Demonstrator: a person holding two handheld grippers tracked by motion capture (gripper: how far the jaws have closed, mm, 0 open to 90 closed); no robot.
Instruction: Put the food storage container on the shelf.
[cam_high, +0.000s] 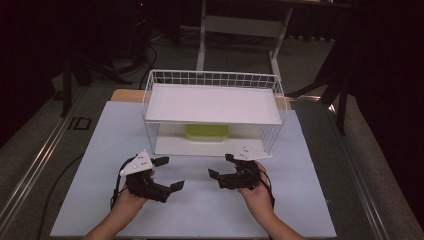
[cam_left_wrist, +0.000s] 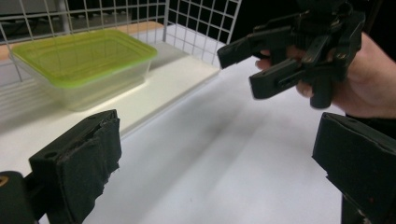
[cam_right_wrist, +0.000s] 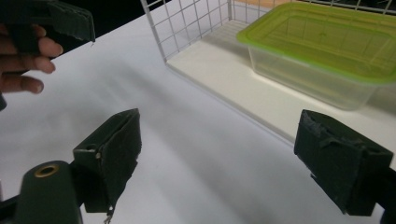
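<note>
Item: one clear plastic food container (cam_high: 207, 132) with a lime-green snap lid (cam_left_wrist: 84, 55), standing on the lower shelf (cam_high: 200, 147) of a white wire rack (cam_high: 150, 95), about midway along that shelf and set back from its front edge. The lid was seated and the tub looked empty, so it likely weighed little. The walls looked thin and somewhat springy, the plastic smooth and probably slippery to padded jaws; not brittle, but a hard squeeze would likely bow the sides. Best hold, by my reckoning: one gripper at each short end, just under the lid's rim, where the lip stiffens the wall. The upper shelf (cam_high: 212, 104) hung close above, so it would have to be slid out forward before lifting.

Rack: one, two shelves, at the far edge of the desk (cam_high: 300, 200), upper shelf bare.

Grippers: two. The left gripper (cam_high: 167, 173) stood near the desk's front edge, left of centre, jaws spread wide and grasping nothing. The right gripper (cam_high: 221, 165) stood opposite, right of centre, jaws likewise released and empty. Both were well short of the rack and apart from the container, their jaws turned toward each other.

Hands: two, one on each gripper.
</note>
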